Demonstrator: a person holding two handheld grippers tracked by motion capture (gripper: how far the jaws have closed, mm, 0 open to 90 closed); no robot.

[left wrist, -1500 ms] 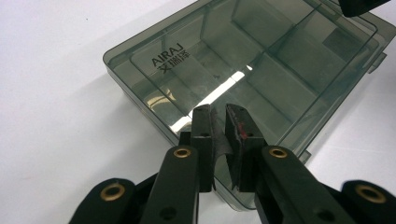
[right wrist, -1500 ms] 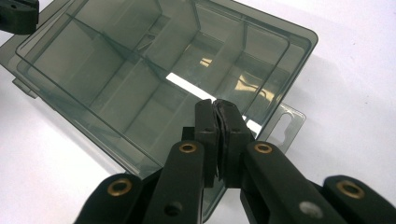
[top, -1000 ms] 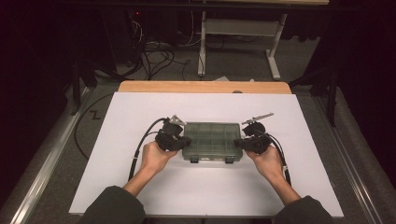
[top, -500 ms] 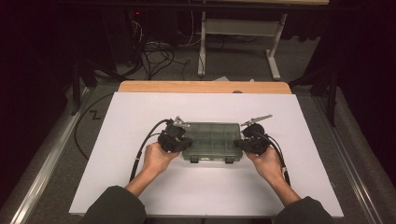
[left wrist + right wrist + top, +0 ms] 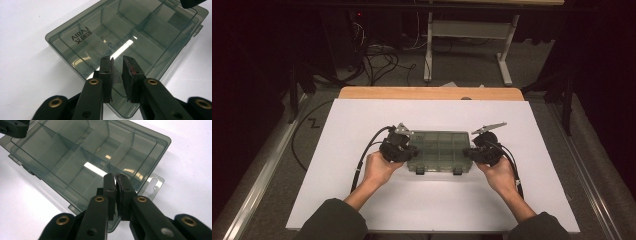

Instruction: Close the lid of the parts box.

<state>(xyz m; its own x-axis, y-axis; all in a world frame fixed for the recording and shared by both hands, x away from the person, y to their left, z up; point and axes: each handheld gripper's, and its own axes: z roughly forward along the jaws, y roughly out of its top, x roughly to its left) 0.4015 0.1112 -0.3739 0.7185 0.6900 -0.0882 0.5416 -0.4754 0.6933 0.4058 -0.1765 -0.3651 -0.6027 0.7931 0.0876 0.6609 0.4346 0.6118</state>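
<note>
A smoky translucent compartment box [image 5: 439,147] with its lid shut lies on the white sheet [image 5: 357,120]. My left gripper [image 5: 408,150] is at its left short end and my right gripper [image 5: 470,153] at its right short end, each held in a hand. In the left gripper view the box [image 5: 130,27] carries AIRAJ lettering; the left gripper [image 5: 117,59] hovers over its near end, jaws a narrow gap apart with nothing between. In the right gripper view the right gripper [image 5: 115,176] has its jaws pressed together over the near end of the box [image 5: 75,155].
The sheet covers a wooden table [image 5: 427,93]. Beyond the table are floor cables [image 5: 377,60] and a white stand [image 5: 472,30]. The box's hang tab [image 5: 155,185] sticks out beside the right gripper. Two latches [image 5: 437,171] face the person.
The left gripper has edged slightly to the right against the box end. The box and the right gripper have barely moved.
</note>
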